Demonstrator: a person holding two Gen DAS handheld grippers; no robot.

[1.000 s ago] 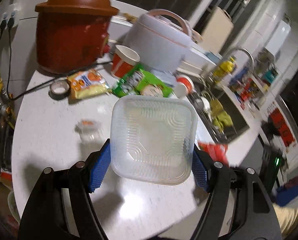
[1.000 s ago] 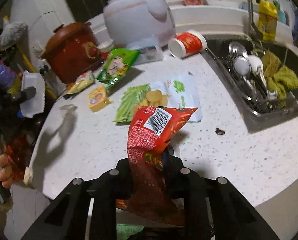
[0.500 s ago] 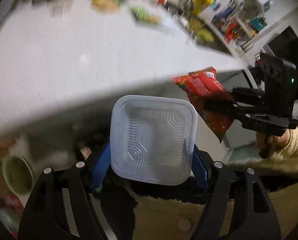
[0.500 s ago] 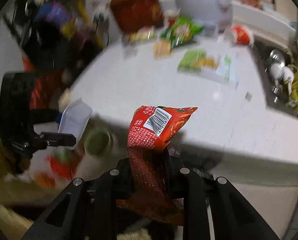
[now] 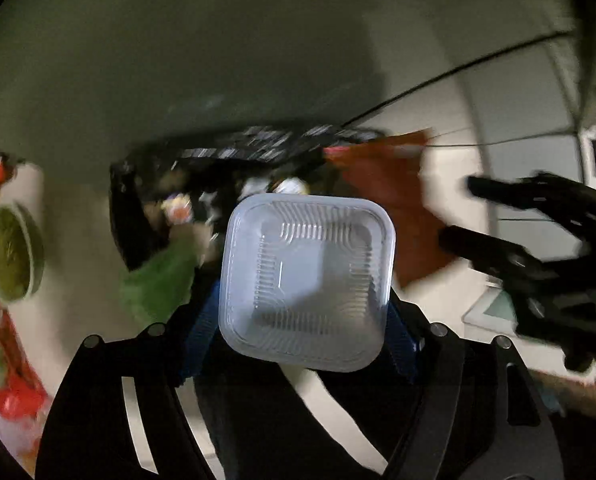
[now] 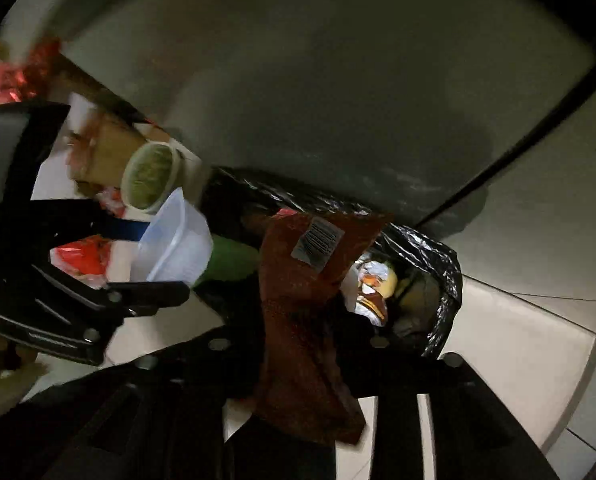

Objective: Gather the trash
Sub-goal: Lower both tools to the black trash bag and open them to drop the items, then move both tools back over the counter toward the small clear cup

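Blue pads [image 5: 201,332] of our left gripper [image 5: 304,334] pinch the clear plastic container [image 5: 306,280], tilted steeply down. Our right gripper [image 6: 298,344], pointing straight down over the black trash bag [image 6: 430,248], has just been spreading its fingers; the red snack wrapper [image 6: 298,300] hangs between them.

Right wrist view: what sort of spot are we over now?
Probably a kitchen floor corner used for rubbish: a black-lined trash bin already holding wrappers, pale floor tiles, and a used paper cup beside the bin.

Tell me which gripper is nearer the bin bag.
Right. The right gripper hangs over the bin bag, open, wrapper between its jaws. The left gripper, holding the tub, sits off to the bag's side.
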